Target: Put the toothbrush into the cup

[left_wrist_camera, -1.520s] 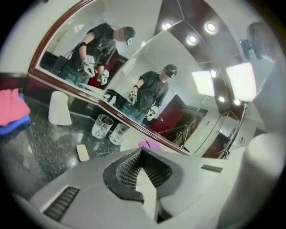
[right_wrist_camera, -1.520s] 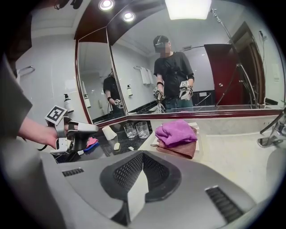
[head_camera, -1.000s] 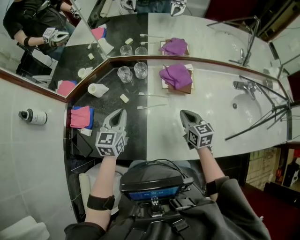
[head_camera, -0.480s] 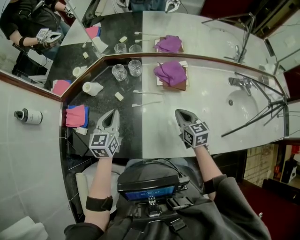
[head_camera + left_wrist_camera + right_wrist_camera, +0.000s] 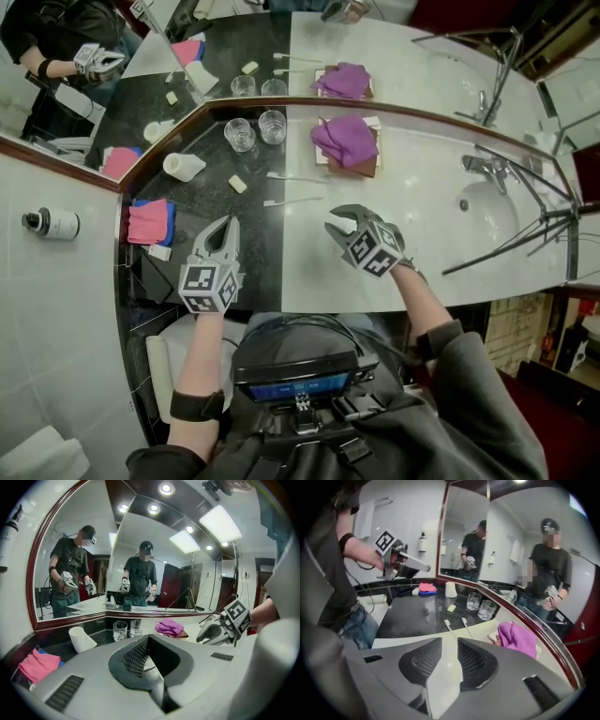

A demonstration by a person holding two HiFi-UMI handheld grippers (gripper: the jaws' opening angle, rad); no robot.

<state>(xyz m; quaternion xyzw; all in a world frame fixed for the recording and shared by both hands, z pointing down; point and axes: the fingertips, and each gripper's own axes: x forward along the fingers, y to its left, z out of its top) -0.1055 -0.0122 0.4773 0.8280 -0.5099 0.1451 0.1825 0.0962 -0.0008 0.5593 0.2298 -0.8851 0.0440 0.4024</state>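
Barely started, with the thin white plastic toothbrush lying on the marble tabletop, apart from the clear glass cup; right claw nearby, just spreading, empty; left claw pressed together, idle.

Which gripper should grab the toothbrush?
The right gripper: its jaws have just been opening, with nothing between them, and both toothbrushes lie just ahead, the nearer toothbrush closest. The left gripper is shut.

Left tongs together — right newly apart
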